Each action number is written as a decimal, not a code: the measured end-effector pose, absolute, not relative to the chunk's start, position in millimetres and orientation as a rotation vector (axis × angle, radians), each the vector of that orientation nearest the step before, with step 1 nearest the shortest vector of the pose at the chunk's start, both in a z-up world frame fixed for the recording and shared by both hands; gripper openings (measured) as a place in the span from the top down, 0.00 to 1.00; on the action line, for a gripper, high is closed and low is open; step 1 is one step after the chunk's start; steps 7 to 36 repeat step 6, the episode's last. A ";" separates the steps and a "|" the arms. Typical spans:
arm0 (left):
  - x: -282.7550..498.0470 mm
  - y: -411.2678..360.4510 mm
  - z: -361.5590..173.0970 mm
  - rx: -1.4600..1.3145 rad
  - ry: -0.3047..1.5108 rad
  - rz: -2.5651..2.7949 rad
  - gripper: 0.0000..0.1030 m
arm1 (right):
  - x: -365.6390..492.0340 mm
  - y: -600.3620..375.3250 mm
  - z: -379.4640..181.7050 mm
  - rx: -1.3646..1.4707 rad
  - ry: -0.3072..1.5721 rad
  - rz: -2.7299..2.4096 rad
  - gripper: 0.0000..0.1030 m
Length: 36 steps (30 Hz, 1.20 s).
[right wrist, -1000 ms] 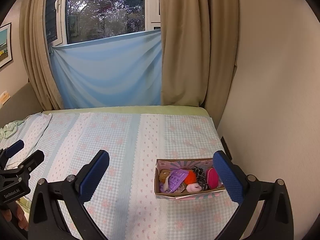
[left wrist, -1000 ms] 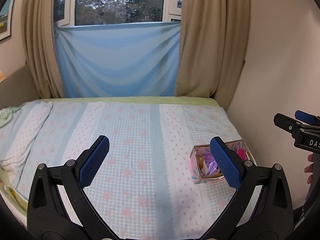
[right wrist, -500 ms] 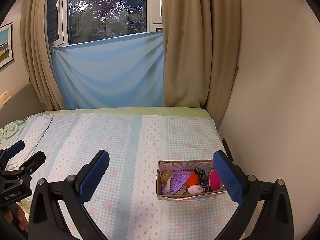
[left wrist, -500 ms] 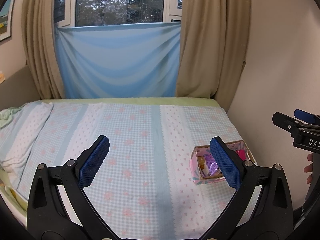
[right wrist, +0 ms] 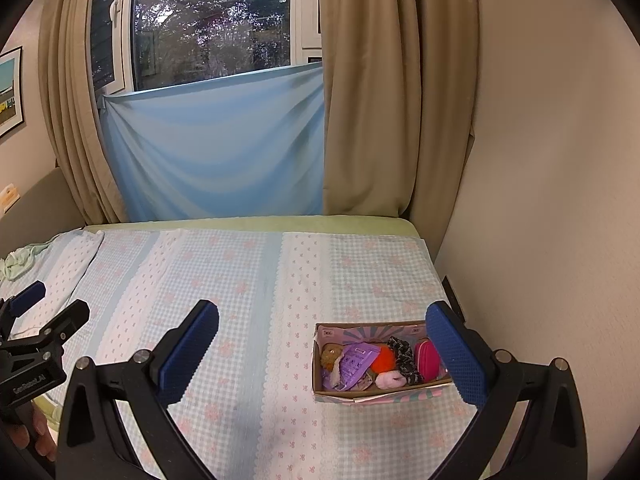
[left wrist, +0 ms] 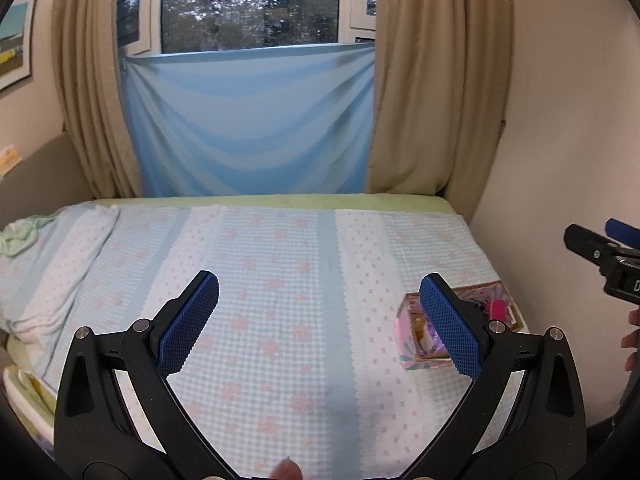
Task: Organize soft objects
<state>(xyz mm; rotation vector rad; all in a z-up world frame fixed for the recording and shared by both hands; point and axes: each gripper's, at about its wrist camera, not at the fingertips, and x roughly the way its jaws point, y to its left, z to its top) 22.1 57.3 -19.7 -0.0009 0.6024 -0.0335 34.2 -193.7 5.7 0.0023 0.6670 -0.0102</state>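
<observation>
A small pink-and-brown cardboard box [right wrist: 340, 395] sits on the bed near the right wall. It holds several soft things: a purple packet [right wrist: 356, 362], an orange pompom [right wrist: 385, 360], a black scrunchie [right wrist: 406, 354], a pink pouch [right wrist: 427, 358] and a pale pink scrunchie [right wrist: 390, 380]. My right gripper [right wrist: 322, 354] is open and empty, held above the bed just before the box. My left gripper [left wrist: 320, 322] is open and empty over the bed's middle; the box [left wrist: 406, 330] shows partly behind its right finger [left wrist: 450, 326].
The bed [left wrist: 280, 256] has a blue-and-pink checked cover. A pale green cloth [left wrist: 18, 238] lies at its far left. A wall [right wrist: 540, 200] runs along the right side, with curtains [right wrist: 400, 100] and a blue sheet [right wrist: 216, 148] under the window behind.
Both grippers have drawn back and risen slightly, so the box sits a little lower and further off in view. Both stay open.
</observation>
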 end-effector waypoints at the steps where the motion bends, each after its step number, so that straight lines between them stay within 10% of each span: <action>1: 22.3 58.6 -20.2 -0.001 0.602 -0.034 0.02 | 34.2 -193.6 5.5 0.004 0.668 -0.010 0.00; 36: 22.7 66.4 -23.0 -0.029 0.589 -0.053 0.00 | 37.9 -189.9 4.1 0.005 0.679 -0.016 0.00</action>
